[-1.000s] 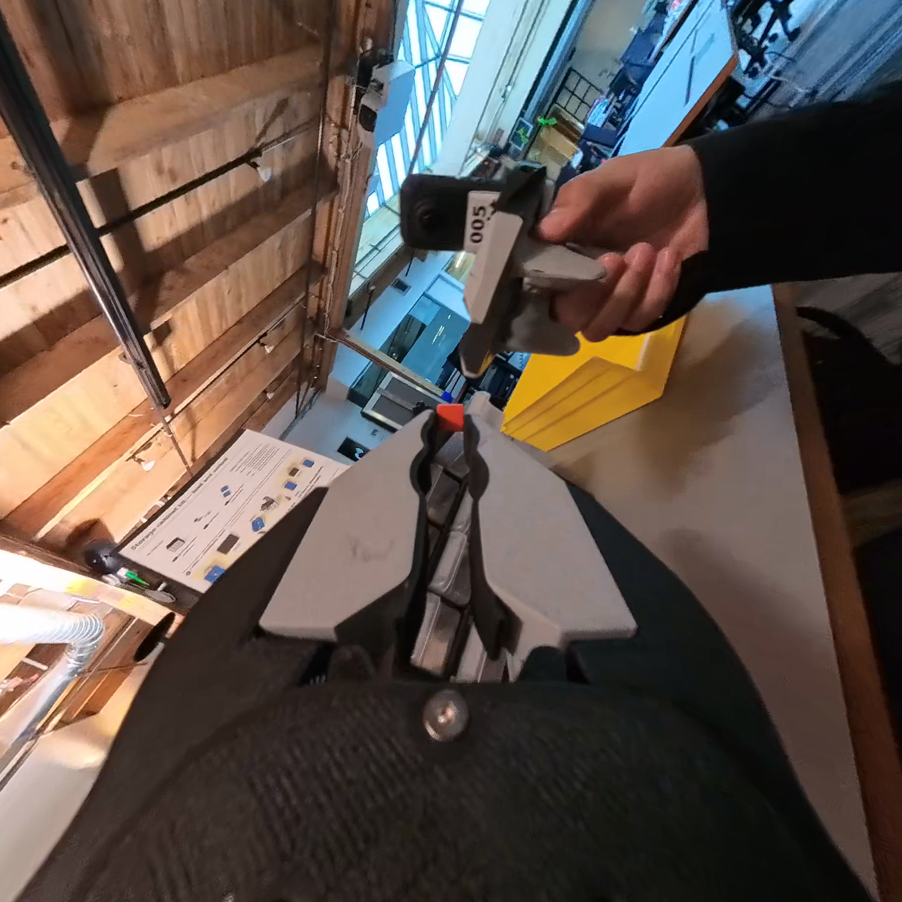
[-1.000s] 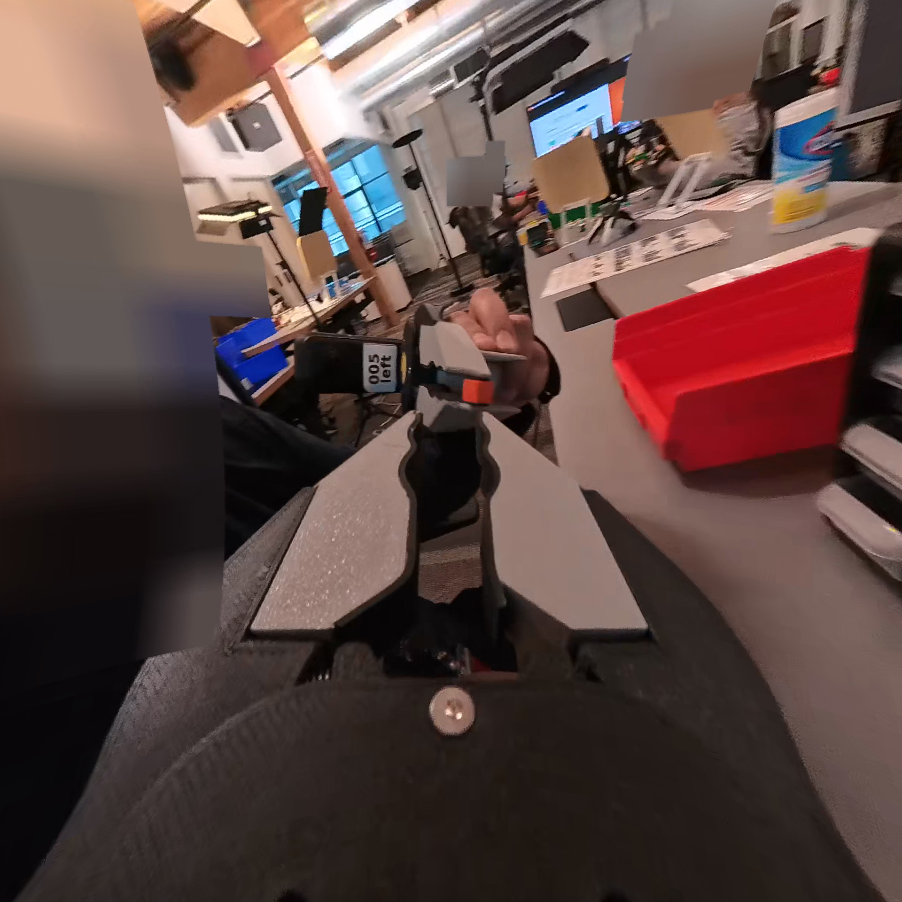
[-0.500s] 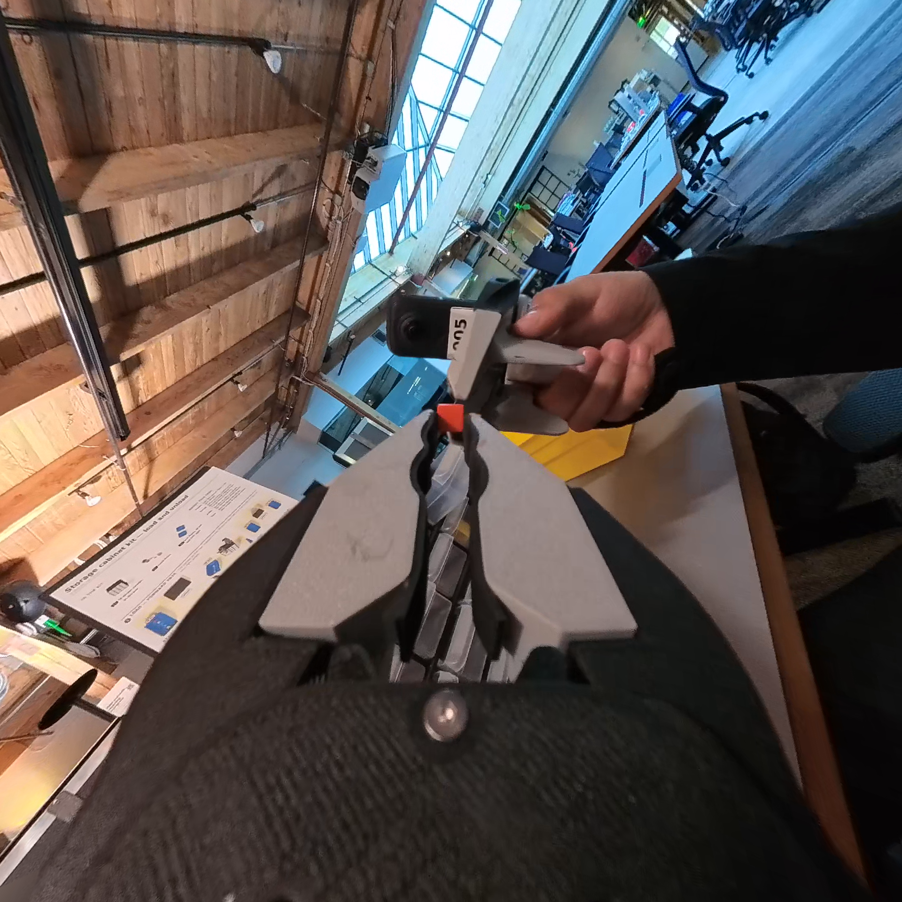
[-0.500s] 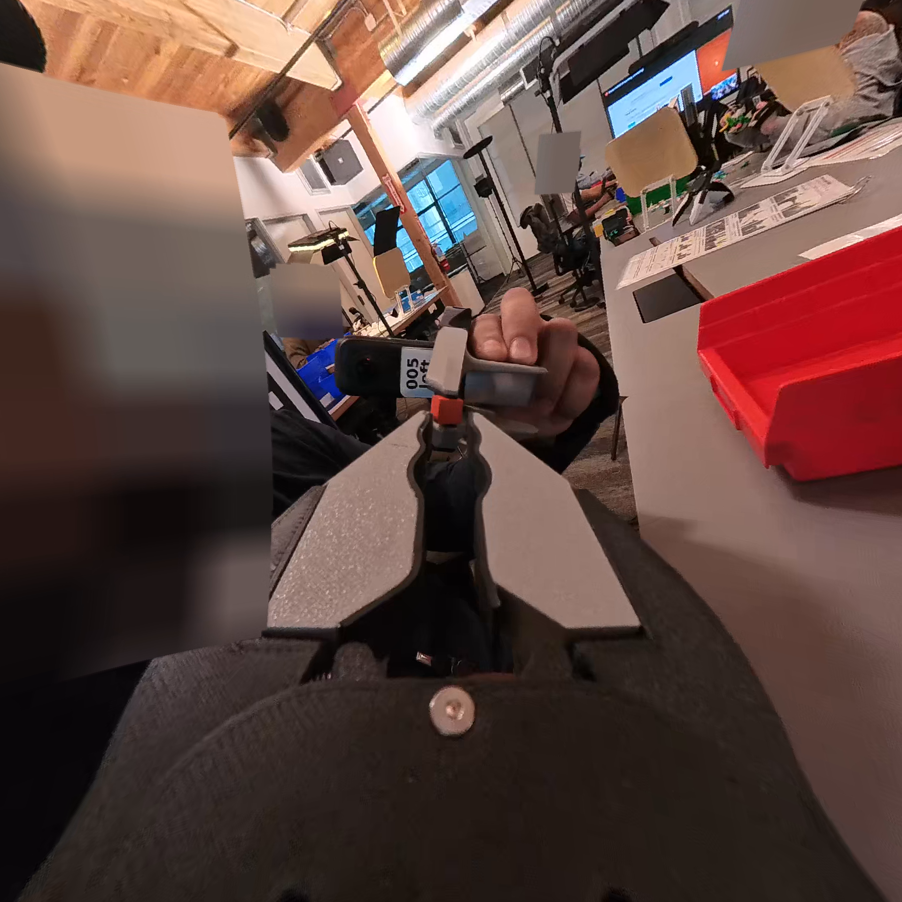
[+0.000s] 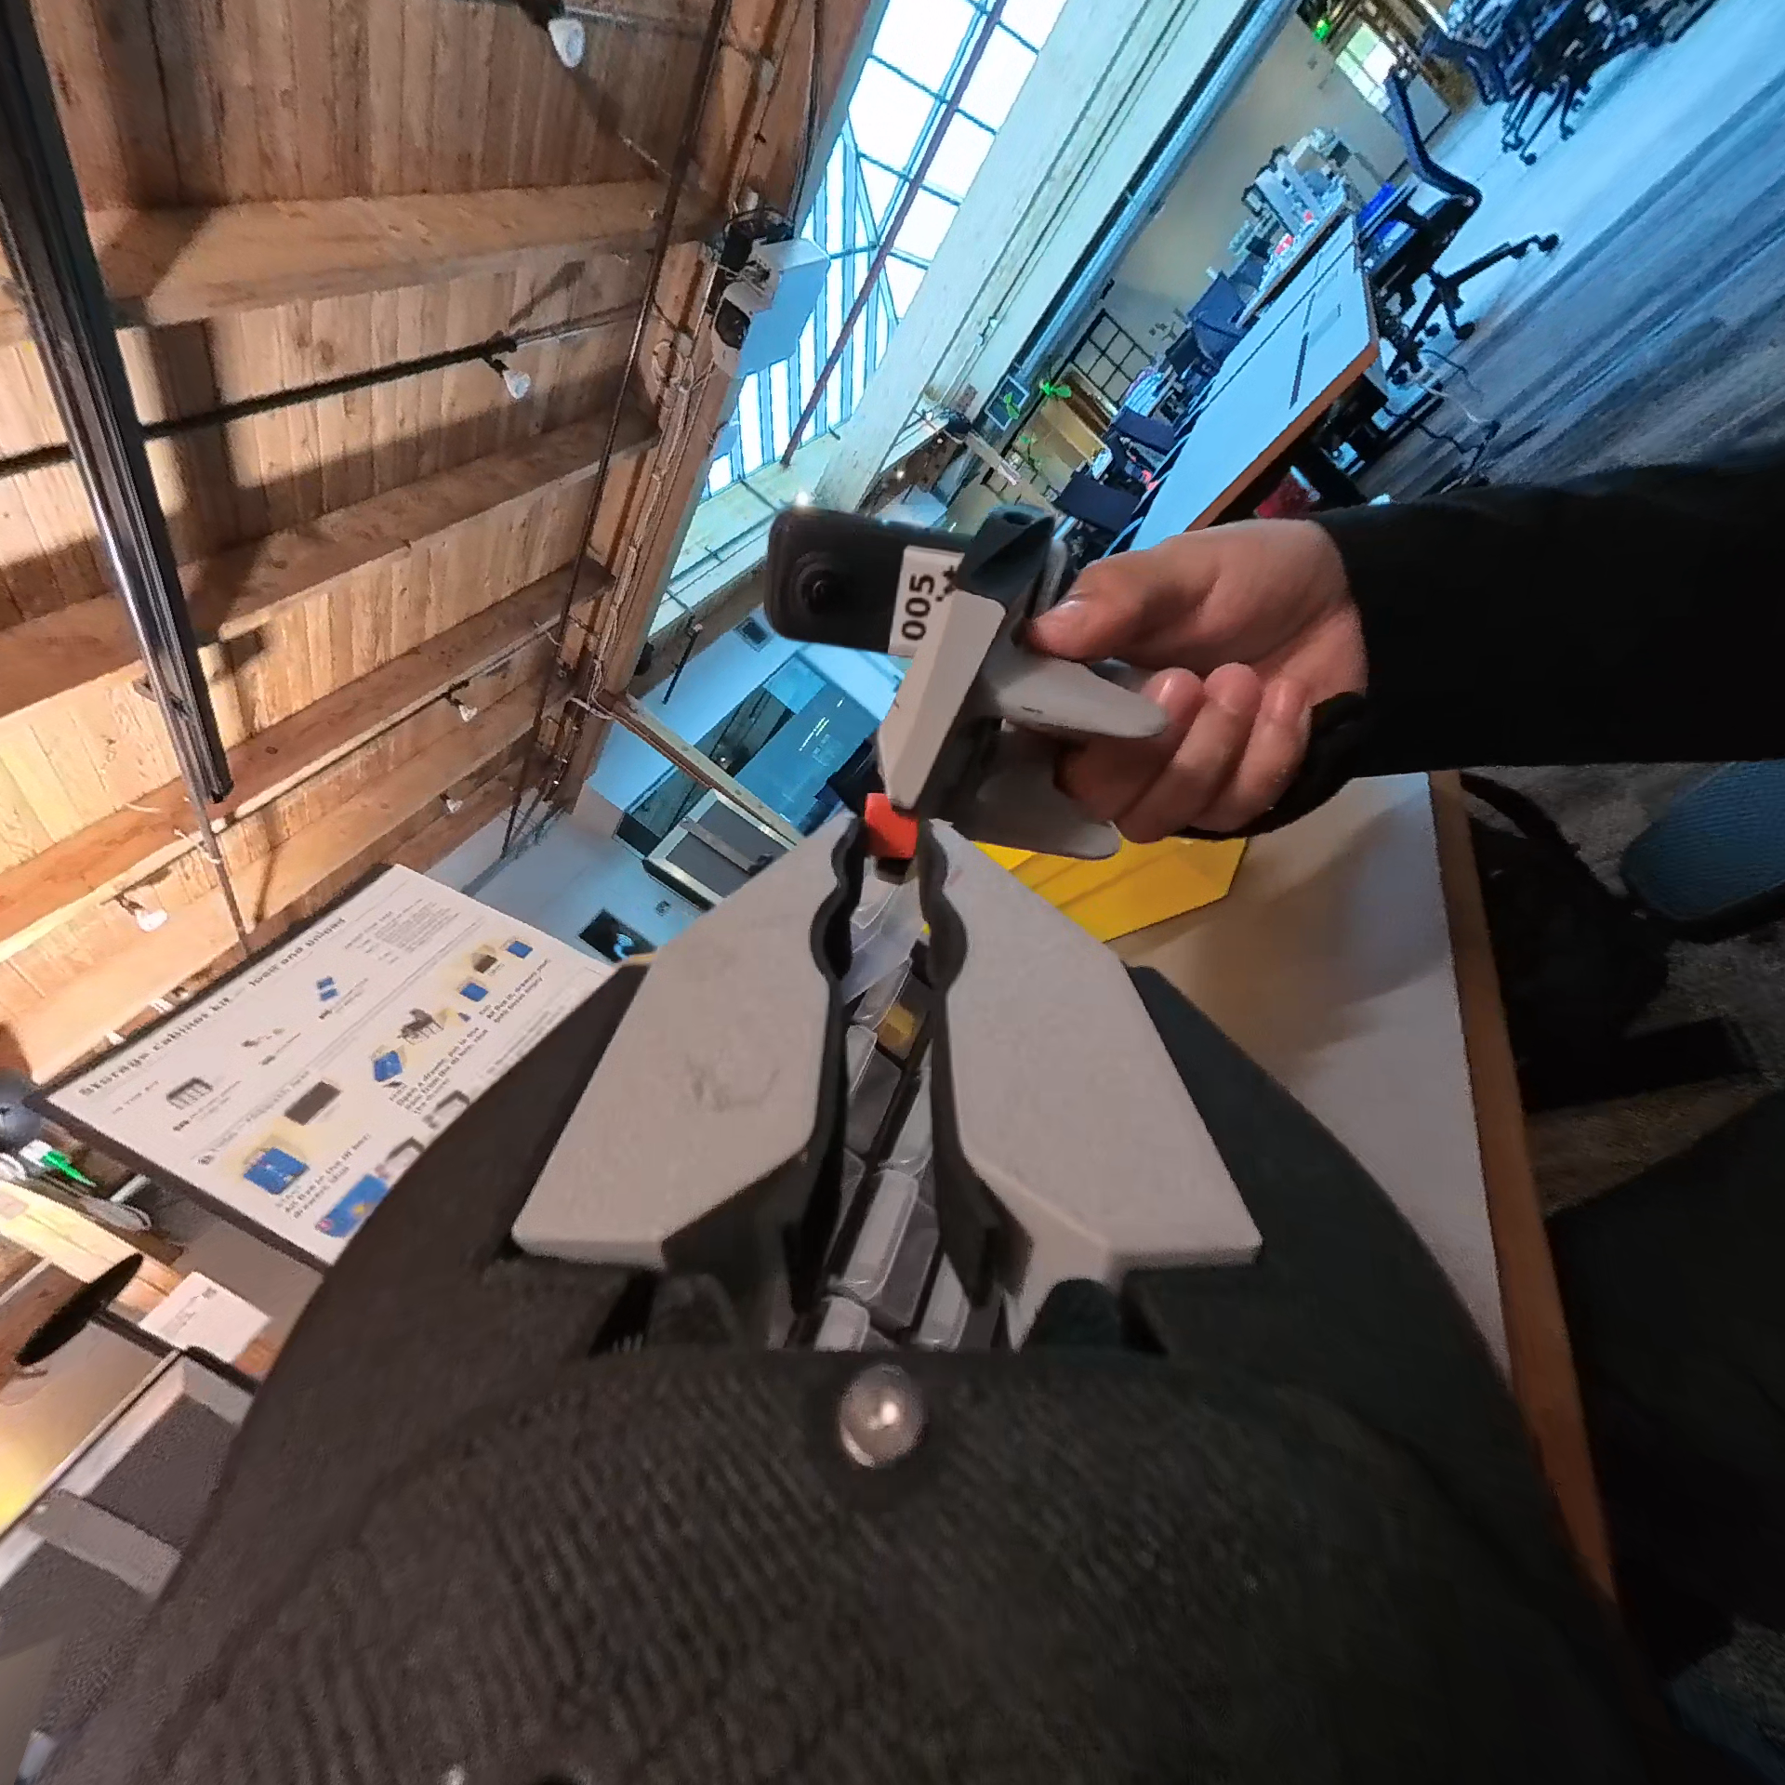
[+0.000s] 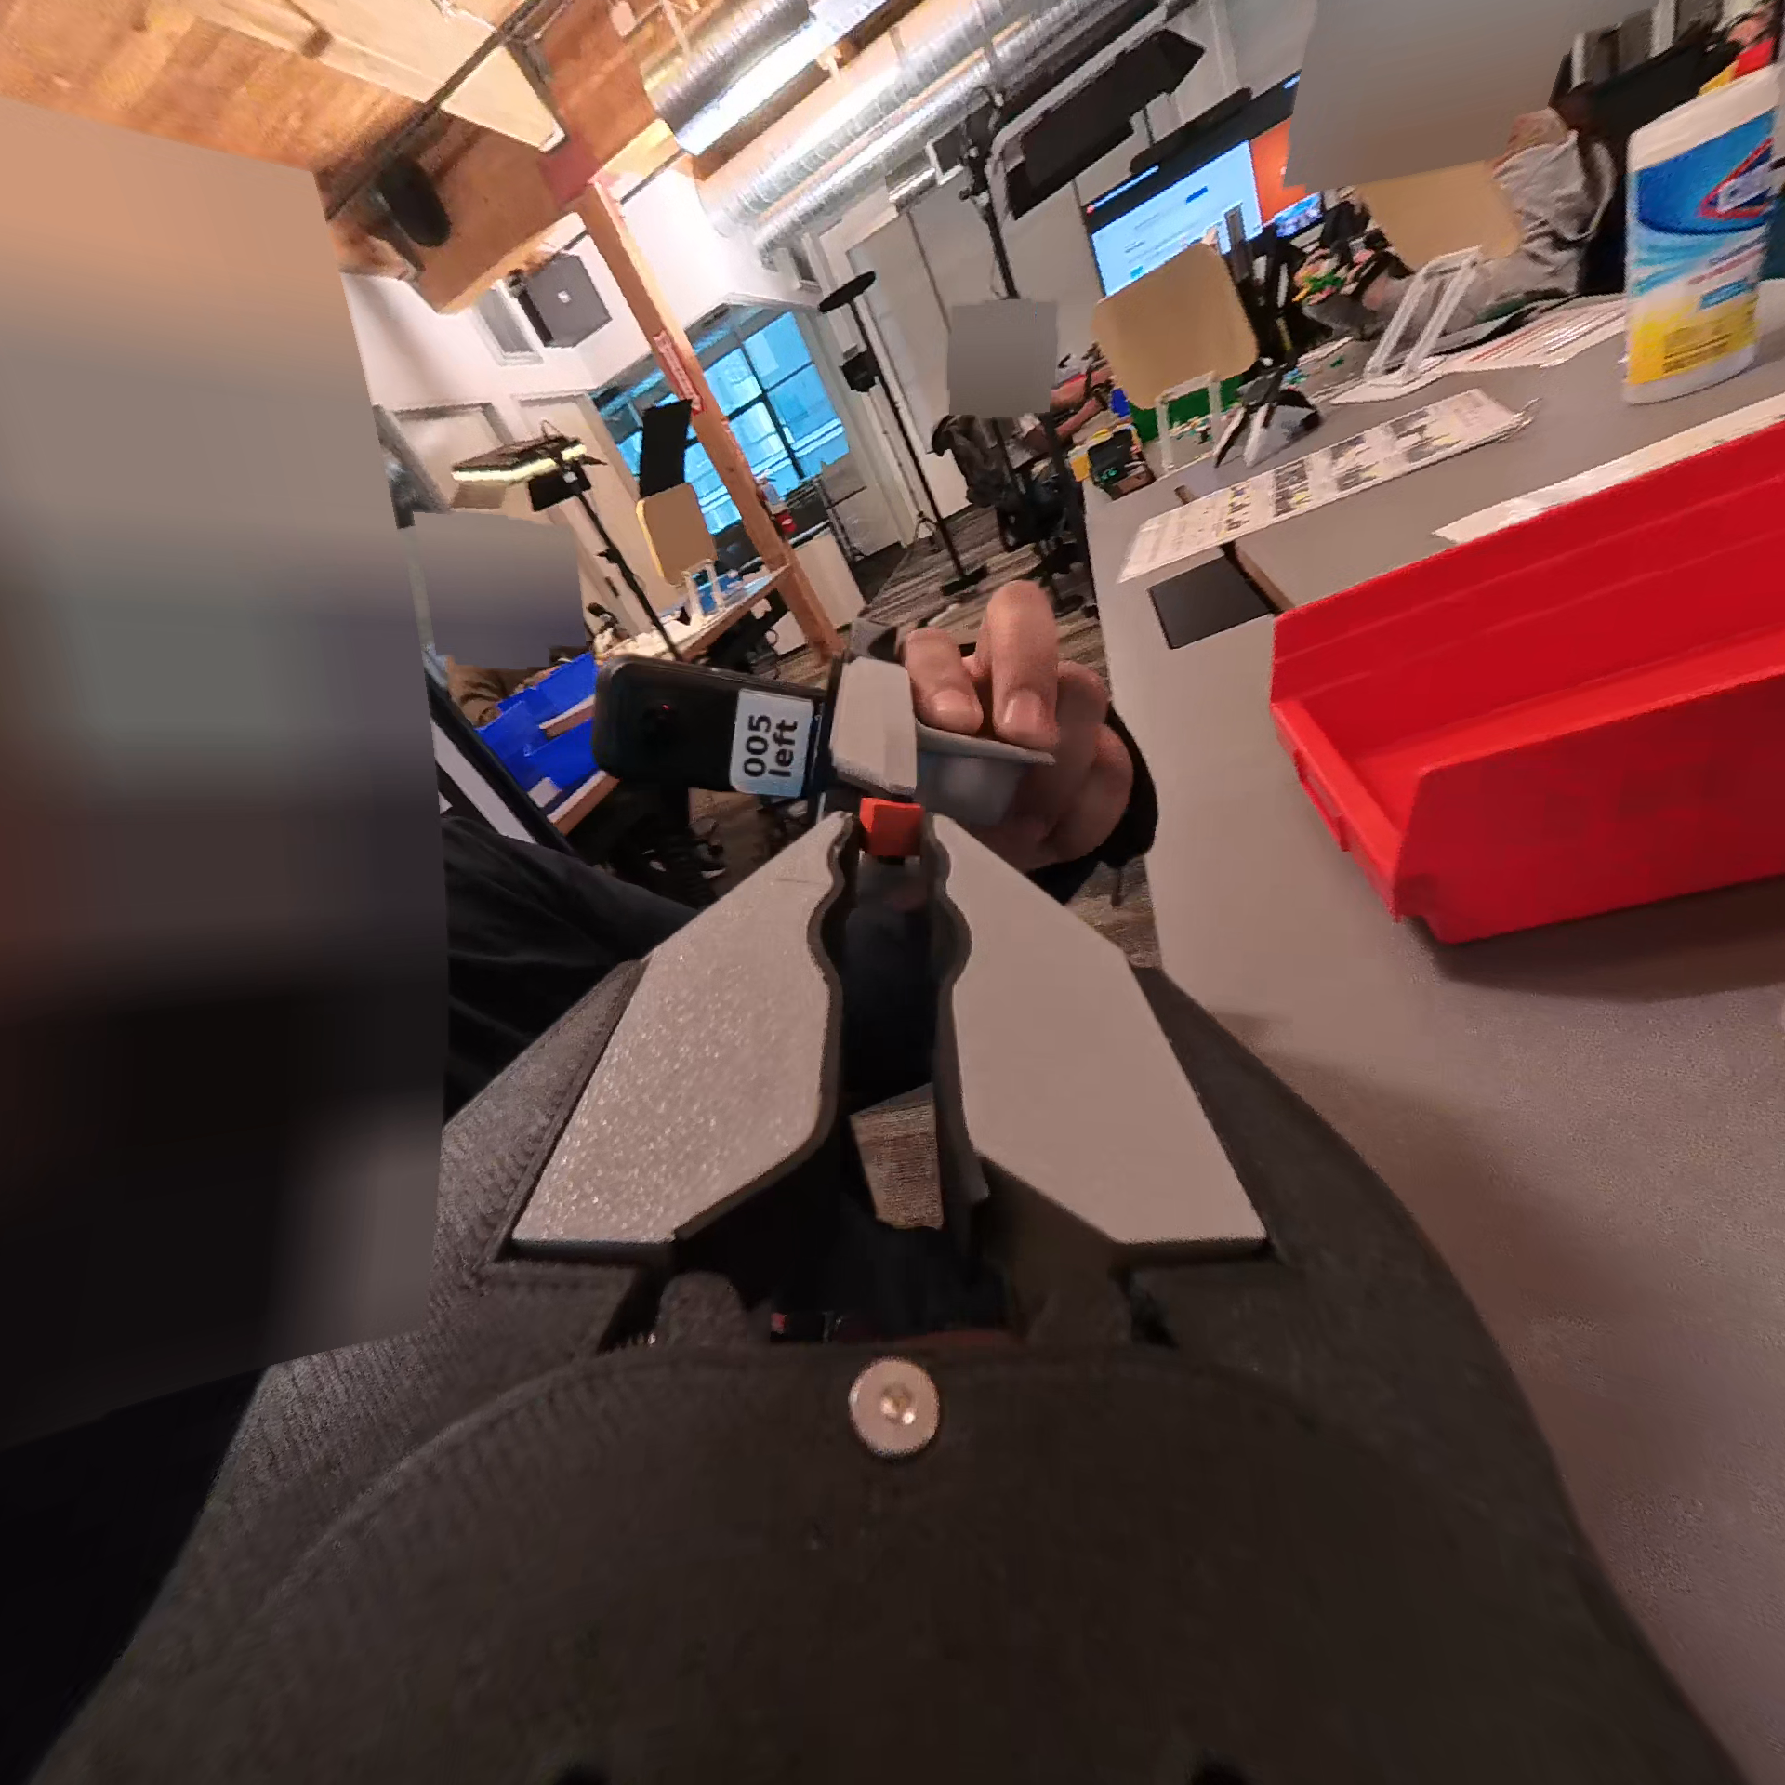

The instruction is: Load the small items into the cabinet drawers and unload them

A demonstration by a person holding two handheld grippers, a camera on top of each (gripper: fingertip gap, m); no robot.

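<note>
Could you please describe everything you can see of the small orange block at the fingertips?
The orange block is a small, matte, squarish piece that looks like plastic, with a little grey part showing just beneath it. It is held up in the air, off the table. It sits at the very tips of both grippers, which meet almost nose to nose. The left gripper pinches it between its fingers, and the right gripper appears to clamp it as well. Nothing else touches it.

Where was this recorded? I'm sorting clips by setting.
Likely an open-plan workshop or lab office: exposed wooden ceiling beams, long worktables holding a red parts bin, and monitors.
</note>
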